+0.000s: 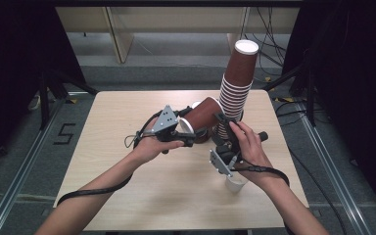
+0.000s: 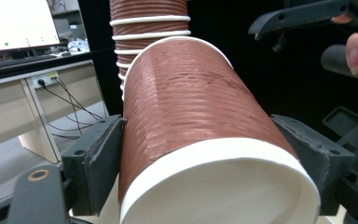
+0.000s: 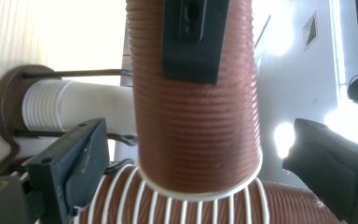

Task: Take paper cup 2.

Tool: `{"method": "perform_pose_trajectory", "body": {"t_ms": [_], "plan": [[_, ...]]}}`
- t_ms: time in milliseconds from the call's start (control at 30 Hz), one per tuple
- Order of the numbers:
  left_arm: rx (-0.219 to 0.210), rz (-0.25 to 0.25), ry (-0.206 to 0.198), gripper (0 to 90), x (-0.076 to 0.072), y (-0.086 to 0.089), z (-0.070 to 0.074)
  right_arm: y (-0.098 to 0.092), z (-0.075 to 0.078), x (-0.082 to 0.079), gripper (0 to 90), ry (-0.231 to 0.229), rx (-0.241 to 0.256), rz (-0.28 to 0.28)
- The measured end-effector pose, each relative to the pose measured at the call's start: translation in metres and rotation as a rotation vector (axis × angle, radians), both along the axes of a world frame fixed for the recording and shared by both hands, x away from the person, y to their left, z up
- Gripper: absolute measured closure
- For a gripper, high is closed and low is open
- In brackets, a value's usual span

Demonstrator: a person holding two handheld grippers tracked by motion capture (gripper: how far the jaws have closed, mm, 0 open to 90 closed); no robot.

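Observation:
A tall leaning stack of brown ribbed paper cups (image 1: 236,85) rises at the table's far right. My left gripper (image 1: 192,128) is shut on a single brown cup (image 1: 203,114), held tilted with its white rim toward me; in the left gripper view both jaws press the cup's (image 2: 186,116) sides. The cup's bottom end lies against the stack (image 2: 144,28). My right gripper (image 1: 225,128) is open at the stack's lower part; in the right gripper view its jaws stand wide apart on either side of the cup (image 3: 196,130) and the stack (image 3: 191,207).
A white cup (image 1: 235,184) stands on the wooden table (image 1: 127,122) under my right wrist. A stack of white cups (image 3: 74,105) sits in a dark wire holder (image 3: 4,100) beside the brown stack. Desks and cables lie beyond the table.

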State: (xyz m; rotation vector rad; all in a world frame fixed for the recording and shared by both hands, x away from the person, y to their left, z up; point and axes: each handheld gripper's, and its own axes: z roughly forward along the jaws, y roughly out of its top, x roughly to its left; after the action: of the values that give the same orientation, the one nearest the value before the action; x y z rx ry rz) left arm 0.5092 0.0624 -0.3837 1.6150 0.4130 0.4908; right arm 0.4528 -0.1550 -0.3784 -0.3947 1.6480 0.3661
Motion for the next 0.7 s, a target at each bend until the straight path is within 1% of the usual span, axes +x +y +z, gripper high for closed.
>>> {"method": "perform_pose_trajectory", "body": {"t_ms": [33, 67, 100, 133, 200, 233, 267, 300, 367, 433, 467, 500, 533, 600, 667, 700], "plan": [[-0.008, 0.006, -0.003, 19.6, 0.000, 0.002, 0.000, 0.000, 0.000, 0.000, 7.2, 0.006, 0.009, -0.007], [-0.011, 0.007, -0.002, 19.6, 0.000, 0.003, 0.000, -0.002, -0.003, 0.001, 7.5, 0.028, 0.056, -0.004], [-0.015, 0.013, -0.005, 19.6, 0.000, 0.005, -0.001, -0.002, -0.002, 0.001, 7.5, 0.029, 0.059, -0.009], [-0.016, 0.018, -0.006, 19.6, 0.000, 0.006, -0.001, -0.003, 0.000, 0.002, 7.7, 0.028, 0.057, -0.002], [-0.013, 0.018, -0.043, 19.6, 0.002, 0.008, -0.001, -0.005, 0.002, 0.003, 8.1, 0.033, 0.071, 0.001], [-0.017, 0.020, -0.044, 19.6, 0.002, 0.008, -0.001, -0.006, 0.001, 0.003, 8.5, 0.062, 0.112, -0.016], [-0.024, 0.026, -0.032, 19.6, 0.001, 0.009, -0.001, -0.007, 0.002, 0.004, 8.9, 0.067, 0.130, -0.014], [-0.030, 0.029, -0.026, 19.6, 0.000, 0.009, -0.002, -0.008, 0.001, 0.005, 9.3, 0.095, 0.165, -0.012], [-0.031, 0.033, -0.027, 19.7, -0.001, 0.009, -0.002, -0.010, 0.001, 0.005, 9.9, 0.131, 0.227, -0.031], [-0.036, 0.036, -0.021, 19.6, -0.002, 0.009, -0.003, -0.011, 0.000, 0.006, 10.3, 0.153, 0.268, -0.040], [-0.038, 0.036, -0.023, 19.6, -0.003, 0.009, -0.003, -0.011, -0.002, 0.007, 10.5, 0.181, 0.302, -0.051], [-0.037, 0.036, -0.028, 19.6, -0.003, 0.009, -0.003, -0.012, -0.003, 0.006, 10.9, 0.195, 0.329, -0.064], [-0.040, 0.036, -0.029, 19.6, -0.003, 0.009, -0.003, -0.012, -0.003, 0.007, 11.3, 0.202, 0.339, -0.060], [-0.046, 0.035, -0.031, 19.6, -0.004, 0.009, -0.003, -0.013, -0.003, 0.007, 11.9, 0.228, 0.384, -0.068], [-0.046, 0.036, -0.035, 19.6, -0.004, 0.009, -0.004, -0.015, -0.004, 0.009, 12.1, 0.261, 0.438, -0.068], [-0.047, 0.037, -0.034, 19.6, -0.004, 0.009, -0.004, -0.015, -0.003, 0.010, 12.1, 0.268, 0.443, -0.073]]}}
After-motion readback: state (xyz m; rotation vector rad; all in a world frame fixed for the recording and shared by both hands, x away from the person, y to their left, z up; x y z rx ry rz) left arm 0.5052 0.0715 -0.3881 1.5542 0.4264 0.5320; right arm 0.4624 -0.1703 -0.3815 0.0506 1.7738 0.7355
